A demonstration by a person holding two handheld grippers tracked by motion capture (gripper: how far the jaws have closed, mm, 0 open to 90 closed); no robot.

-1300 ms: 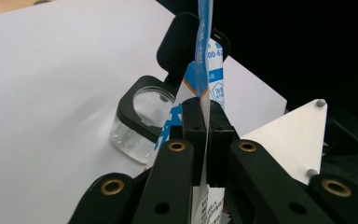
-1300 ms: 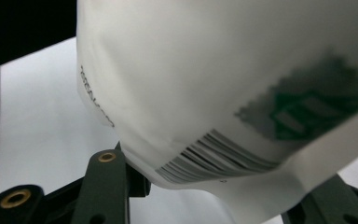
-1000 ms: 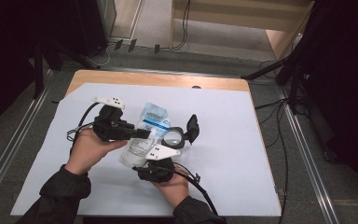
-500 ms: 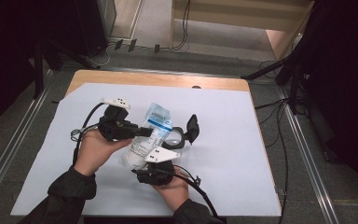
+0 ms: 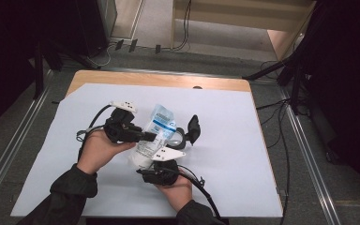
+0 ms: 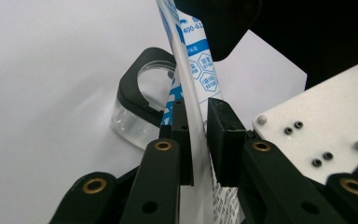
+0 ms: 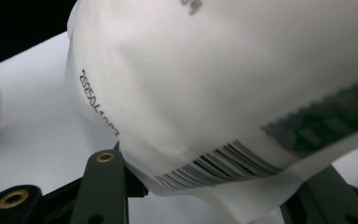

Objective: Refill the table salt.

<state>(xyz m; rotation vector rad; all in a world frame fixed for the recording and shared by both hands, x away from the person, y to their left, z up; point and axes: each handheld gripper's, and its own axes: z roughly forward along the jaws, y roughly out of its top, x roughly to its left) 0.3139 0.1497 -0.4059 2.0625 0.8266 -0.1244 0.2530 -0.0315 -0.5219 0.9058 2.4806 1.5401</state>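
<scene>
A soft white pouch [image 5: 158, 126] with a blue label and a barcode is held tilted above the white sheet at mid-table. My left gripper [image 5: 151, 137] comes in from the left and is shut on the pouch's thin side edge [image 6: 193, 51]; in the left gripper view the jaws pinch the film between them [image 6: 196, 109]. My right gripper [image 5: 155, 161] sits below the pouch's lower end. In the right gripper view its jaws stand wide apart, open [image 7: 209, 186], with the bulging bottom of the pouch [image 7: 223, 84] between and above them.
A clear round container with a black rim [image 5: 180, 137] [image 6: 140, 107] stands just right of the pouch, its black lid [image 5: 193, 127] raised. The white sheet [image 5: 262, 154] covers most of the wooden table [image 5: 159, 79]. Cables trail from both grippers.
The pouch has been lifted and tipped more upright, its top moving up and to the right. My left gripper rose slightly with it; the right one stayed under the pouch's bottom.
</scene>
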